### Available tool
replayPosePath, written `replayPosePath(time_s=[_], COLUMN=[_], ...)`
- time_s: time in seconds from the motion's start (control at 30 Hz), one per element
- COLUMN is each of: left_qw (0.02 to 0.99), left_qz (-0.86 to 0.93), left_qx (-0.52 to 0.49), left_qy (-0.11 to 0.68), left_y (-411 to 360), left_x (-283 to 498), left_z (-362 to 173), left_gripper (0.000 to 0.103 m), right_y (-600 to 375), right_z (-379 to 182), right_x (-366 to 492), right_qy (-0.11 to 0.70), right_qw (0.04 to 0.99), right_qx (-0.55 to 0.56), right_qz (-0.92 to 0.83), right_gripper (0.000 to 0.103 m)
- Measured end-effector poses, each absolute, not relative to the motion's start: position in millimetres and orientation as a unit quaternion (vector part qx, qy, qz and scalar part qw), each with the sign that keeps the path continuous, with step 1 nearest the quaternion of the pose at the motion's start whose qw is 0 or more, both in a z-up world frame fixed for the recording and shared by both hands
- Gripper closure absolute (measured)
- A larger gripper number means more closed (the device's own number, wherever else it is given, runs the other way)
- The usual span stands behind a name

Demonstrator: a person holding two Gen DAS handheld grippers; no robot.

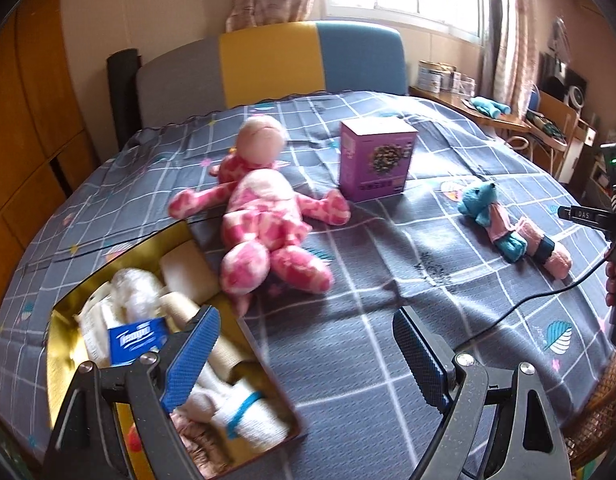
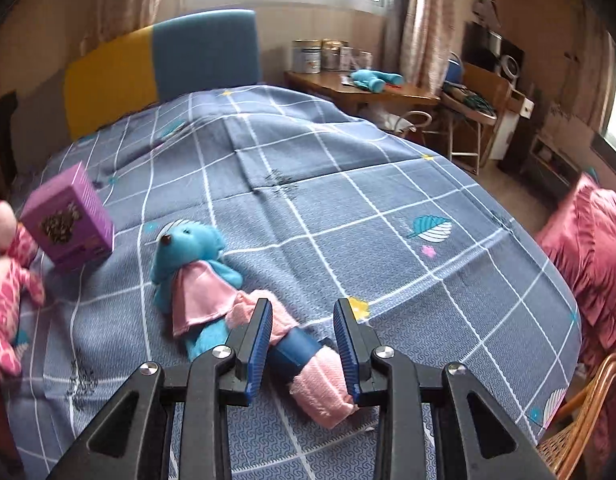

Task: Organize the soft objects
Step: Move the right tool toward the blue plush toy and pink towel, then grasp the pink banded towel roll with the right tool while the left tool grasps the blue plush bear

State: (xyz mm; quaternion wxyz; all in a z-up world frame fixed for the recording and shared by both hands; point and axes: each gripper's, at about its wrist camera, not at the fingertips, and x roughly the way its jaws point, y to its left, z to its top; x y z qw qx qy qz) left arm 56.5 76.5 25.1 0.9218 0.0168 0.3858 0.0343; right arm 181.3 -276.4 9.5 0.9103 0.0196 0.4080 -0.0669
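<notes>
You are holding the right gripper (image 2: 304, 344) with its fingers spread wide and gripping nothing, straddling the pink rolled cloth (image 2: 321, 384) lying on the bed (image 2: 347, 208). That roll looks light and squashy, so you are best closing on it beside its blue band (image 2: 298, 354), where it seems tightest bound. Your left gripper (image 1: 304, 356) is also gaping wide and empty, hovering by the gold-lined box (image 1: 64, 344) already packed with soft goods. Counting outward: one cloth roll, one blue plush (image 2: 188, 256) touching it, one pink plush (image 1: 268, 216) beside the box, both limp and likely to sag. Grip each by the torso. One stiff purple carton (image 1: 375, 158) is standing beyond.
</notes>
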Motion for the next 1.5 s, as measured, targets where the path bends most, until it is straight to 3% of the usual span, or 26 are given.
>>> replayPosePath(time_s=[0.7, 1.27, 1.5], left_qw=[0.908, 0.881, 0.872], left_qz=[-0.038, -0.101, -0.133], left_qx=[0.047, -0.050, -0.063], left_qy=[0.414, 0.459, 0.466], left_y=[-5, -67, -111], left_x=[132, 241, 291], left_z=[7, -5, -15], left_gripper=[0.014, 0.017, 0.011], right_y=[-307, -315, -324], right_z=[2, -5, -6], right_x=[183, 185, 182], right_qy=[0.434, 0.449, 0.445], right_qw=[0.890, 0.877, 0.873], right_qx=[0.121, 0.159, 0.192], right_qz=[-0.064, -0.060, -0.059], right_gripper=[0.072, 0.072, 0.072])
